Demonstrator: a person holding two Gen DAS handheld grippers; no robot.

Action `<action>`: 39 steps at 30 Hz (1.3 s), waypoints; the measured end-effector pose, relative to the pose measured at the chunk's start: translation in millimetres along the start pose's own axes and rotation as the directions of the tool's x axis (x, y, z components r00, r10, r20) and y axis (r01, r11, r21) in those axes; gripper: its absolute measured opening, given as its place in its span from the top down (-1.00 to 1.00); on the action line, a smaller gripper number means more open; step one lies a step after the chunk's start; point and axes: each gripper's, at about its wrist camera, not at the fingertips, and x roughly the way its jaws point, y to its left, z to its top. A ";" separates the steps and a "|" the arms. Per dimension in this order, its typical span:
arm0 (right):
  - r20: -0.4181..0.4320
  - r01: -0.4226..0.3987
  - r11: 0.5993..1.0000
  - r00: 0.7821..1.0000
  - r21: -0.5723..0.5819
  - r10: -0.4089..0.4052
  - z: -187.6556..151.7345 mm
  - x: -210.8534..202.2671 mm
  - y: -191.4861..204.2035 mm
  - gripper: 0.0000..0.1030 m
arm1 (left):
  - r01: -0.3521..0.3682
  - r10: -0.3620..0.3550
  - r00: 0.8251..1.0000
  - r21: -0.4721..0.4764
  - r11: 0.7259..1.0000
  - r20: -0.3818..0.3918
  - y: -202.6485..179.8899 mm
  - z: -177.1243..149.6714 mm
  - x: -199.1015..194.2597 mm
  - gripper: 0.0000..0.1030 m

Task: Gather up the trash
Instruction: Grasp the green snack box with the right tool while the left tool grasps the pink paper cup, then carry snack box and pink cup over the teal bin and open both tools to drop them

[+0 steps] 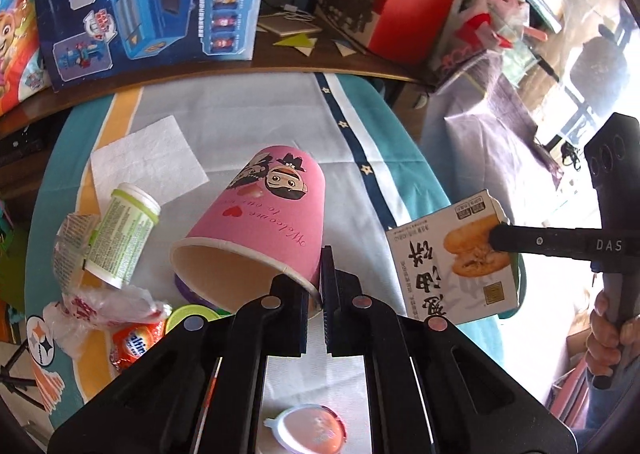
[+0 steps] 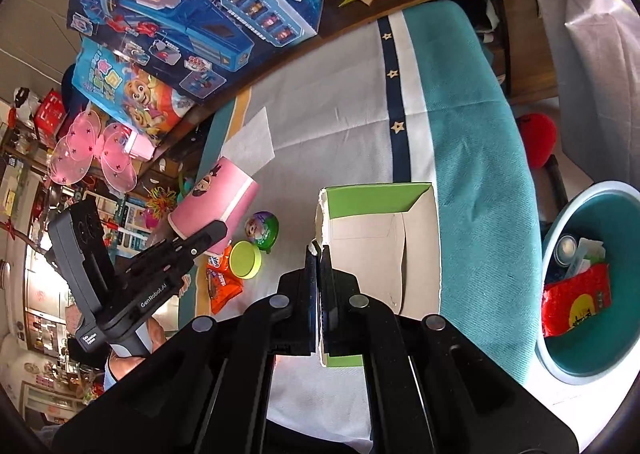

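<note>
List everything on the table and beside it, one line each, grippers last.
paper cup: 1, pink, lifted by its rim
food box: 1, white and green, held at table's right
napkin: 1, white, flat on tablecloth
bottle: 1, white and green, lying at left
snack wrappers: a few, orange, red-and-white, clear, near left edge
green lid: 1, beside wrappers
foil seal: 1, pinkish, near edge
bin: 1, teal, right of table
left gripper: shut on cup rim
right gripper: shut on box wall
</note>
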 end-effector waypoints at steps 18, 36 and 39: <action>0.064 -0.083 0.994 0.995 0.074 0.078 -1.5 -14.7 -24.4 0.97 | 0.043 -0.042 0.999 0.027 0.999 -0.033 -26.3 -10.0 -7.4 0.88; 0.351 -0.043 0.951 0.934 0.308 -0.072 -63.7 -175.1 -179.1 0.96 | 0.203 -0.130 0.966 0.346 0.916 -0.224 -221.0 -13.3 61.0 0.88; 0.346 -0.028 0.937 0.933 0.347 -0.100 -69.6 -179.0 -201.4 0.96 | 0.231 -0.130 0.952 0.369 0.901 -0.279 -248.2 -22.0 83.0 0.88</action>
